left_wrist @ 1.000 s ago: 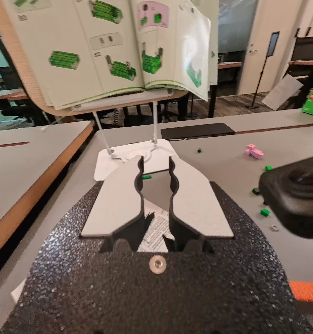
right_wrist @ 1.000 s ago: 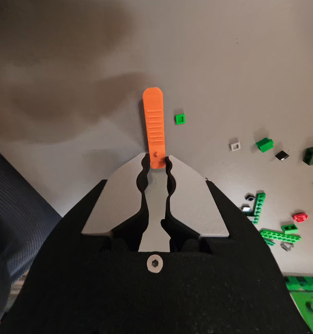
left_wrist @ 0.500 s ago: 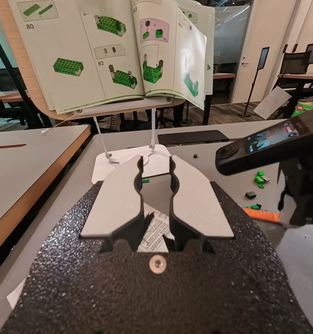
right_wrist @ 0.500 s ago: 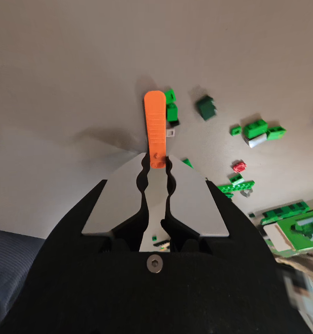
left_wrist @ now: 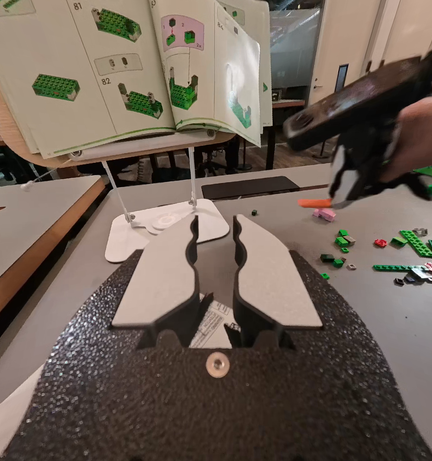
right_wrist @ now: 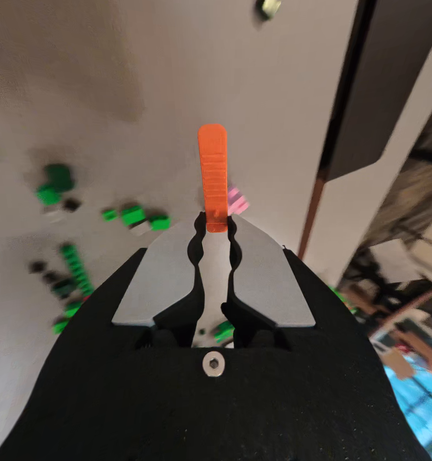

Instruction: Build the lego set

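Observation:
My right gripper (right_wrist: 217,219) is shut on the end of an orange brick separator (right_wrist: 213,174), held above the grey table. It also shows in the left wrist view (left_wrist: 339,202), where the separator (left_wrist: 313,203) hovers just over a pink lego piece (left_wrist: 324,215). The pink piece shows beside the separator in the right wrist view (right_wrist: 237,202). My left gripper (left_wrist: 215,219) is open and empty, low over the table. Loose green, black and grey lego pieces (left_wrist: 344,240) and long green plates (left_wrist: 415,243) lie at the right.
An open instruction booklet (left_wrist: 125,69) rests on a white stand (left_wrist: 167,222) straight ahead of my left gripper. A black mat (left_wrist: 247,185) lies behind it. A second table (left_wrist: 35,212) stands at the left. A printed paper (left_wrist: 210,326) lies under my left gripper. My hands' fingertips stand some 30 cm from each other.
My right gripper has carried the orange separator away from me, from the near loose pieces to above the pink piece. My left gripper has stayed open and barely moved.

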A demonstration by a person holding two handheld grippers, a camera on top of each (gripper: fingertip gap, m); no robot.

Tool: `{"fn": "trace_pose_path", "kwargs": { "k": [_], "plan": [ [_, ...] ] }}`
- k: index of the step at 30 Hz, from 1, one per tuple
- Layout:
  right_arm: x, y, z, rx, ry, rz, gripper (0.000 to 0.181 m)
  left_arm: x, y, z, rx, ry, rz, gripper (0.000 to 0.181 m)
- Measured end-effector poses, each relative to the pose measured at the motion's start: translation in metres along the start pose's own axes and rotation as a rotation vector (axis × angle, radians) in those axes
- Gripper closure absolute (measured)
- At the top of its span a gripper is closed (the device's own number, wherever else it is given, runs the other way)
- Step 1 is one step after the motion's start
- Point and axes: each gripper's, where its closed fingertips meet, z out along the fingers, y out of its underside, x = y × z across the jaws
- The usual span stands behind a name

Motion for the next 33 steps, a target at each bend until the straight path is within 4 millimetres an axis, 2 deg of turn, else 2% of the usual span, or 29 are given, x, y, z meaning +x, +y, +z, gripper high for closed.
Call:
{"fn": "trace_pose_path", "kwargs": {
  "k": [1,4,7,11,16,19,23,29,33],
  "plan": [
    [0.012,-0.01,0.009,0.0,0.038,-0.05,0.165,-0.002,-0.005,-0.003,0.042,-0.012,-0.005,0.16],
    [0.044,-0.04,0.029,0.007,0.163,-0.176,0.165,-0.021,-0.025,-0.019,0.196,-0.105,-0.032,0.166],
    [0.063,-0.063,0.045,0.023,0.219,-0.242,0.165,-0.039,-0.015,-0.015,0.134,-0.157,-0.088,0.154],
    [0.081,-0.079,0.064,0.03,0.265,-0.301,0.165,-0.043,-0.003,-0.008,0.083,-0.139,-0.145,0.151],
    [0.09,-0.094,0.073,0.051,0.25,-0.368,0.165,-0.043,-0.001,-0.006,0.058,-0.158,-0.086,0.151],
    [0.079,-0.102,0.069,0.1,0.171,-0.516,0.165,-0.04,0.001,-0.004,0.044,-0.149,-0.071,0.151],
    [0.054,-0.099,0.06,0.113,0.096,-0.732,0.165,-0.037,0.005,-0.001,0.021,-0.135,-0.06,0.151],
    [0.018,-0.078,0.047,0.034,0.139,-1.044,0.165,-0.031,0.005,0.0,0.01,-0.113,-0.048,0.151],
    [-0.012,-0.055,0.038,-0.009,0.178,-1.215,0.165,-0.026,0.006,0.002,0.004,-0.092,-0.044,0.151]
  ]
}}
